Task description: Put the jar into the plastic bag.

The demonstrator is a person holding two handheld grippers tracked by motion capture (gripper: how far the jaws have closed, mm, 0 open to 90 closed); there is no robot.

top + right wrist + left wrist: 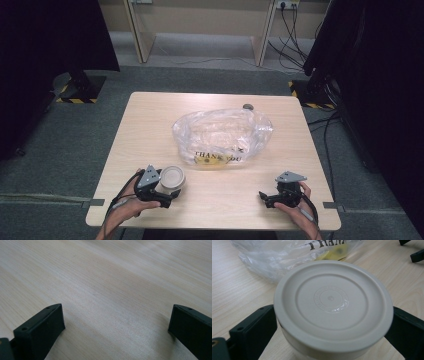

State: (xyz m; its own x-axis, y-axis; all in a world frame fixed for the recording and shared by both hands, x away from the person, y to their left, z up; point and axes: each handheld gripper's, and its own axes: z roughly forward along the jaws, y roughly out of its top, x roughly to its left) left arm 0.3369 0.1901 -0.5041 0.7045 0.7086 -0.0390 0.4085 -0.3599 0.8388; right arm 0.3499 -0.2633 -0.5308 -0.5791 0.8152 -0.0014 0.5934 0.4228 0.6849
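Looking along my right gripper (117, 327), I see its two black, blocky jaws rising from the bottom corners, set wide apart with nothing between them. Beneath and beyond them lies the pale, light-grained wooden table top (112, 282), its grain running slantwise.

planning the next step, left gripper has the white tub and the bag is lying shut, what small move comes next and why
Probably bring the right gripper forward to the plastic bag and lift its near edge. Its jaws stand open over bare table, while the left gripper holds the lidded tub, and the bag lies flat with no opening showing.
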